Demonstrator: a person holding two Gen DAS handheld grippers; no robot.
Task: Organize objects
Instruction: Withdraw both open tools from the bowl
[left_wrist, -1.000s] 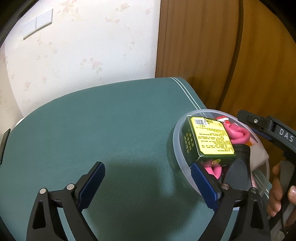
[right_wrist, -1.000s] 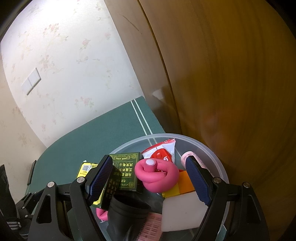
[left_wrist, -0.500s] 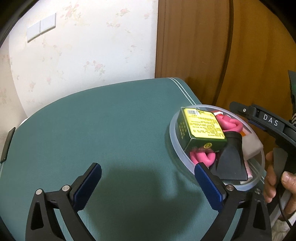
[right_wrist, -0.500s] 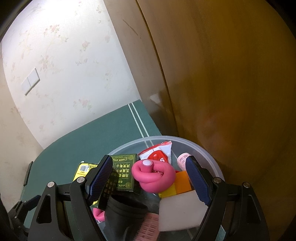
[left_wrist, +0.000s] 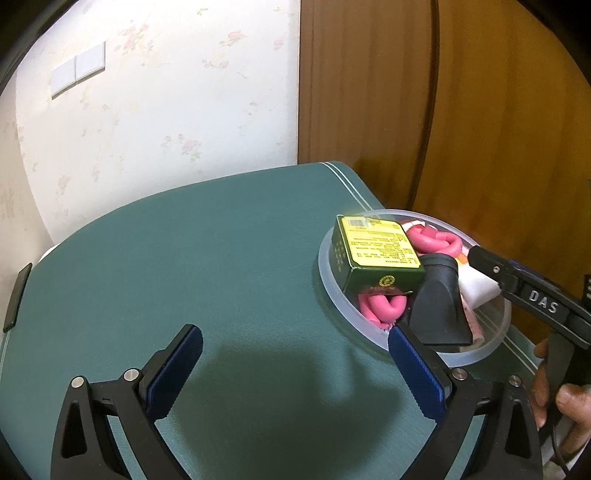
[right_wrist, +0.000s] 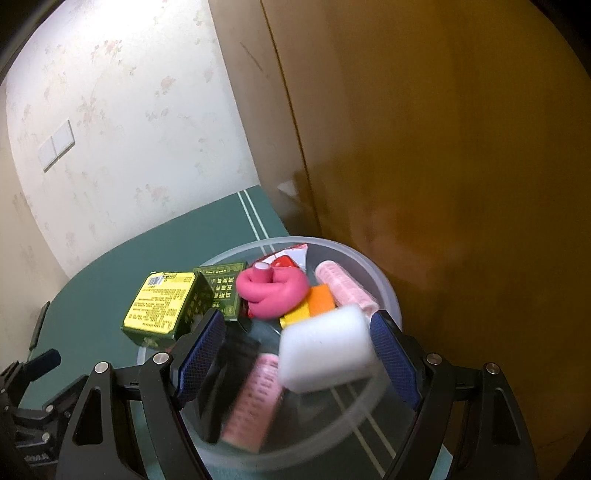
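showing only in r view: white sponge in bowl; l gripper + r gripper both spread, empty.

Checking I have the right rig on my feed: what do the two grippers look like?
Both grippers, left gripper and right gripper, have black angular finger frames with silver screws and ribbed blue pads. The right one's body carries white "DAS" lettering; a bare hand holds its black handle.
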